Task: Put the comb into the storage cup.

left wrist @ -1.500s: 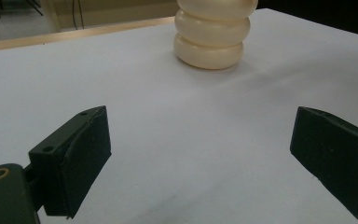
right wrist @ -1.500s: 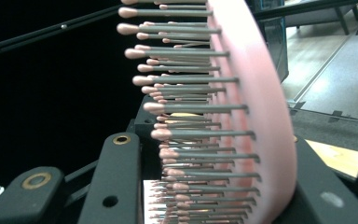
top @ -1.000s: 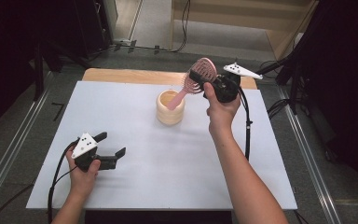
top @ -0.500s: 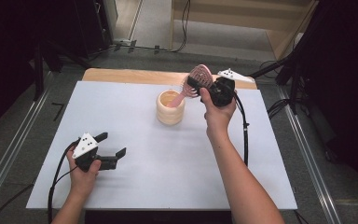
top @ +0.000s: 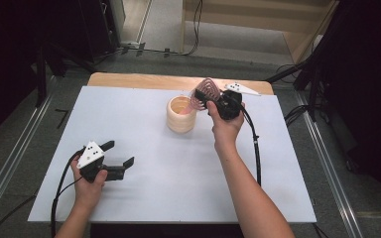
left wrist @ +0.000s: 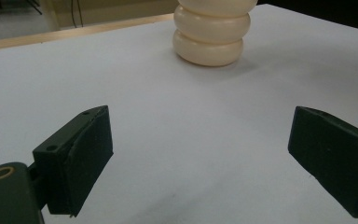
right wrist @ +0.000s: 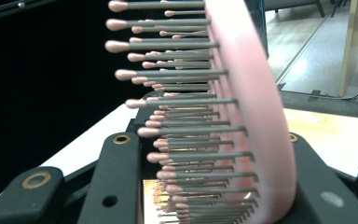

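Gripping a pink hairbrush [top: 204, 90], right tongs [top: 213, 101] beside cream cup [top: 181, 114], white table [top: 178, 163]

Both grippers are black: the left gripper [top: 115, 157] and right gripper [top: 213, 96] each carry a pale three-cornered plate with dark dots and trail a black cable. The blocky jaws have brass-ringed screw holes. The forearms are bare, no sleeves.

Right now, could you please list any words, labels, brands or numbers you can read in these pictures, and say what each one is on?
There is no readable text.
The cream ribbed ceramic cup bears no label.
The pink plastic hairbrush, held in the right gripper, bears no brand.
The grey three-cornered plate on the left gripper carries dark dots, not characters.
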